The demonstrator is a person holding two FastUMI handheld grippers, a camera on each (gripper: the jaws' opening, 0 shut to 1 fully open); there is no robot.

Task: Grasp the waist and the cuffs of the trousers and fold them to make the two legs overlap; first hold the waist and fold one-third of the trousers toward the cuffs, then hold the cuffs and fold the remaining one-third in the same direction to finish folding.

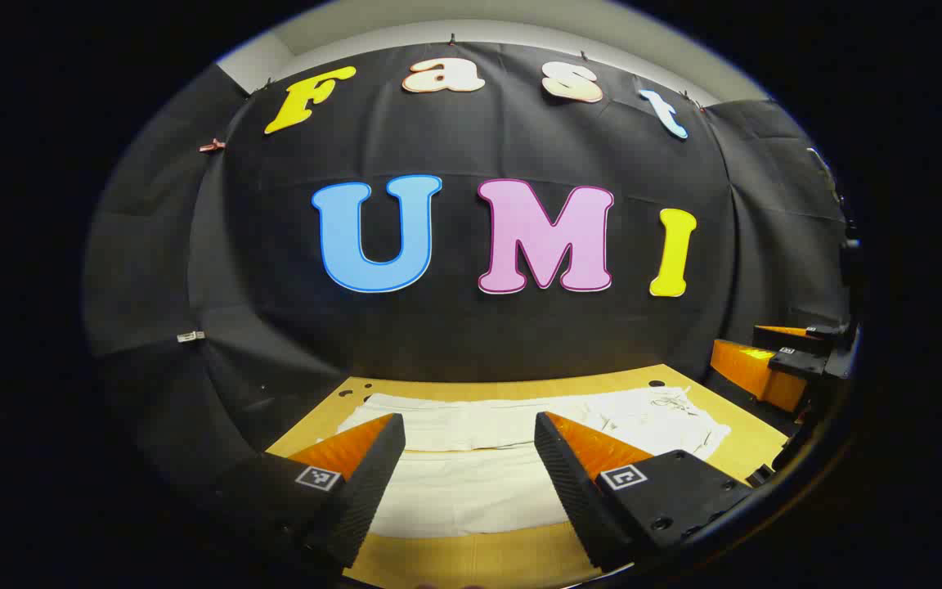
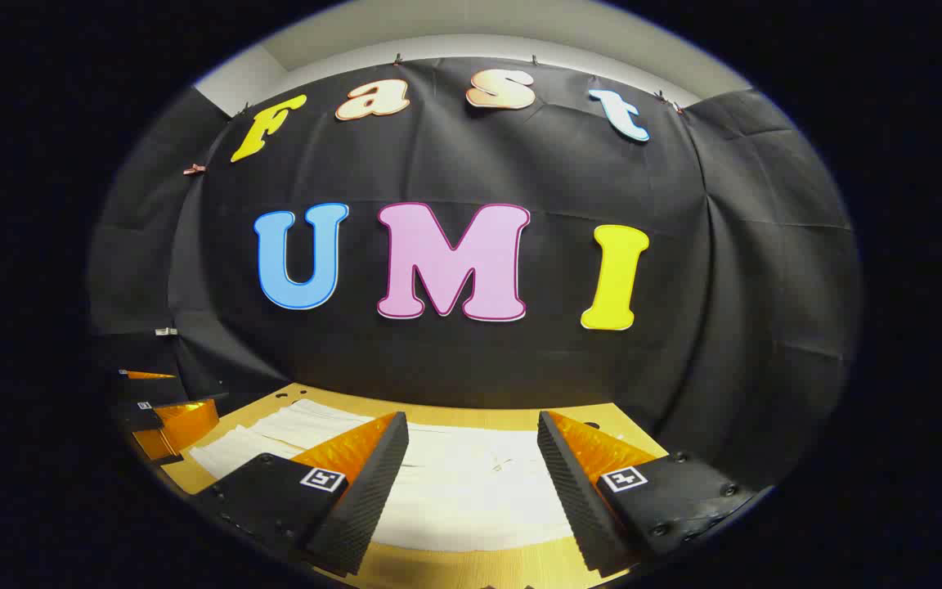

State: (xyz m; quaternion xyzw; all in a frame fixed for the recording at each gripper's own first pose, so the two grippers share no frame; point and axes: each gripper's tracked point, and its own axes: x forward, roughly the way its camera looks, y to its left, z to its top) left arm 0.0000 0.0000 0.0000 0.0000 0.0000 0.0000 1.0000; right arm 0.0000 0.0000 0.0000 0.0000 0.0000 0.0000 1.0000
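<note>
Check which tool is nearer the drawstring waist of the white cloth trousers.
Right. The right tool faces the white cloth trousers' drawstring waist; the left tool is aimed at the legs, farther along.

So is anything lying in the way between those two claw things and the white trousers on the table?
Nothing visible does. The white trousers lie spread flat on the wooden table, and both the left gripper and the right gripper hang open above them with only bare air between fingers and cloth.

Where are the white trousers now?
The white trousers lie flat on the wooden table, ahead of both open hand-held grippers, before the black cloth wall.
</note>
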